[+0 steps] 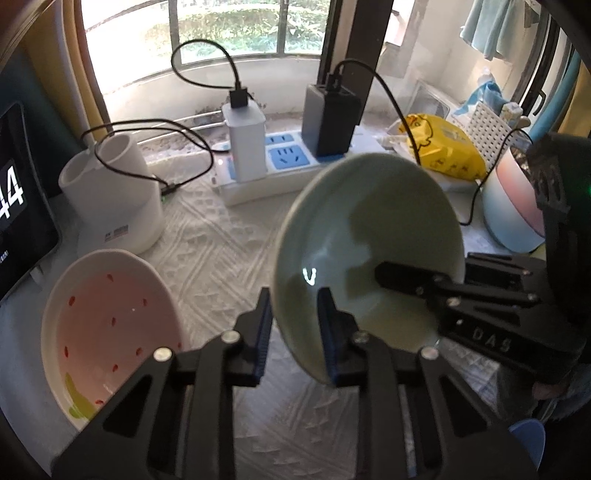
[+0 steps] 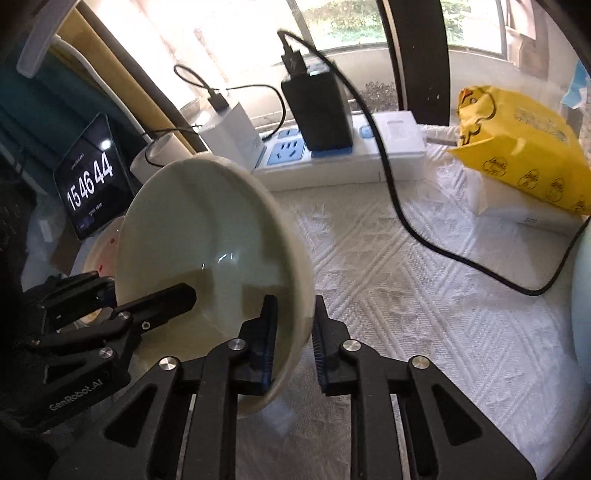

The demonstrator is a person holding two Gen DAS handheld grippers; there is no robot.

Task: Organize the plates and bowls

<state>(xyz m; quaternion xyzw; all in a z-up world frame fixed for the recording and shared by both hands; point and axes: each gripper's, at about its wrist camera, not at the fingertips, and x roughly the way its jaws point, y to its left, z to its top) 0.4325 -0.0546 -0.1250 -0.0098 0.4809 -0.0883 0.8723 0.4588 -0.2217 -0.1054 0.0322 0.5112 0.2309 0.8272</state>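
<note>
A pale green glazed ceramic bowl (image 1: pixel 369 254) is tilted on edge above the table (image 1: pixel 221 251), which is covered with a white embossed cloth, and both grippers hold it. The left gripper (image 1: pixel 295 332) is clamped on the bowl's near left rim, one pad inside and one outside. The right gripper (image 2: pixel 293 339) pinches the opposite rim in the same way. To the far left, a pink bowl with red specks and a white rim (image 1: pixel 107 332) rests on the table, near a white two-cup holder (image 1: pixel 114 195).

Backlit window (image 1: pixel 236 26) glare, fisheye-bent edges
</note>
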